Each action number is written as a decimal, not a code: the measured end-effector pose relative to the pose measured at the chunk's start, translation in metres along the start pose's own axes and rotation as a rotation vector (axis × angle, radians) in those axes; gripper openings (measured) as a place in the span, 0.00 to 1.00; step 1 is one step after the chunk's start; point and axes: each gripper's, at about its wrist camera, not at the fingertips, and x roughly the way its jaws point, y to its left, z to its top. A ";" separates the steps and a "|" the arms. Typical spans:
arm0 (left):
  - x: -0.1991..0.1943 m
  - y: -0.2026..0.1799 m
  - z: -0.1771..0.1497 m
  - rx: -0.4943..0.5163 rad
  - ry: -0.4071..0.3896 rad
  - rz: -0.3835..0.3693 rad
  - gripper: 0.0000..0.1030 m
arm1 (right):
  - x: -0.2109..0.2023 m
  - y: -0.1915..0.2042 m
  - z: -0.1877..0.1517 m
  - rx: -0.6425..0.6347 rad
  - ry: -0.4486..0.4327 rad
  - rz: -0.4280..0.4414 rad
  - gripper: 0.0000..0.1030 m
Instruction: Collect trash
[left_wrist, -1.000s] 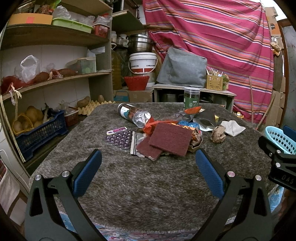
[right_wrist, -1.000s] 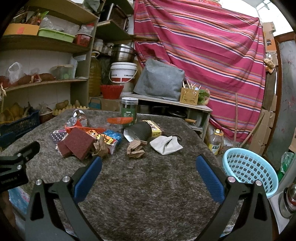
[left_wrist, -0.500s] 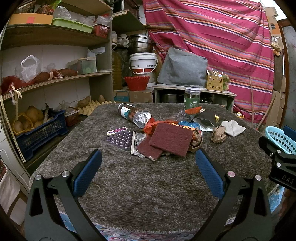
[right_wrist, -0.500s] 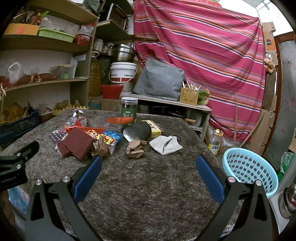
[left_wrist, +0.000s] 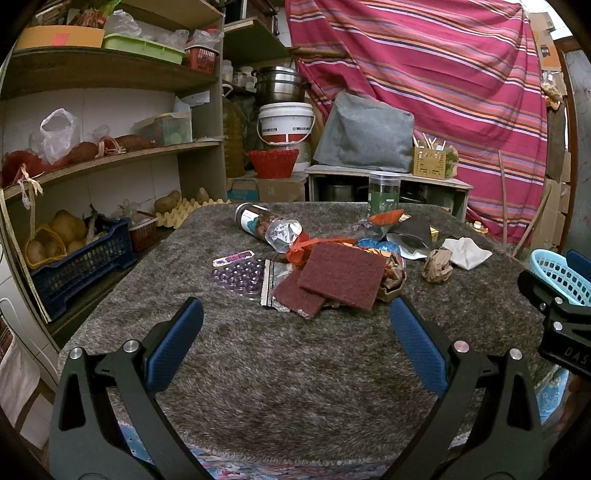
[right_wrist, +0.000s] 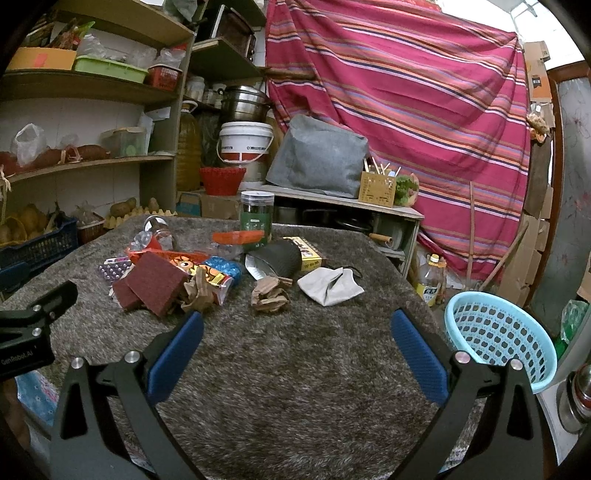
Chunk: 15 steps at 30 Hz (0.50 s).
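The trash lies in a loose heap across the middle of the grey, furry desk (right_wrist: 295, 369), ahead of both tools, and the blue basket (right_wrist: 498, 332) that looks meant to receive it stands off the desk's right edge, low and just beside the corner. The right hand-held gripper (right_wrist: 295, 350) hangs over the near part of the desk with its blue pads wide apart and nothing between them; the left hand-held gripper (left_wrist: 295, 347) does the same, also empty. From the right one, the crumpled brown paper (right_wrist: 269, 293) sits nearly straight ahead and closest, with the white cloth (right_wrist: 328, 284) just to its right, so that side seems the better placed for a first pick and has the short swing to the basket. From the left one, the two dark red scouring pads (left_wrist: 341, 275) lie ahead, flat and overlapping, their long edges running across the view, with the purple blister sheet (left_wrist: 240, 275) just to their left. Bare desk lies between each tool and the heap, leaving free room to advance; the jar (right_wrist: 256, 218) stands upright behind the heap.
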 end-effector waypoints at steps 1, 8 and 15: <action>0.000 0.000 0.000 0.000 0.000 0.001 0.95 | 0.000 -0.001 0.000 0.003 0.000 -0.001 0.96; 0.004 0.007 -0.007 -0.003 0.002 0.005 0.95 | 0.002 -0.003 -0.002 0.005 0.002 0.001 0.96; 0.007 0.009 -0.011 -0.003 0.010 -0.007 0.95 | 0.003 -0.004 -0.002 0.006 -0.005 -0.001 0.96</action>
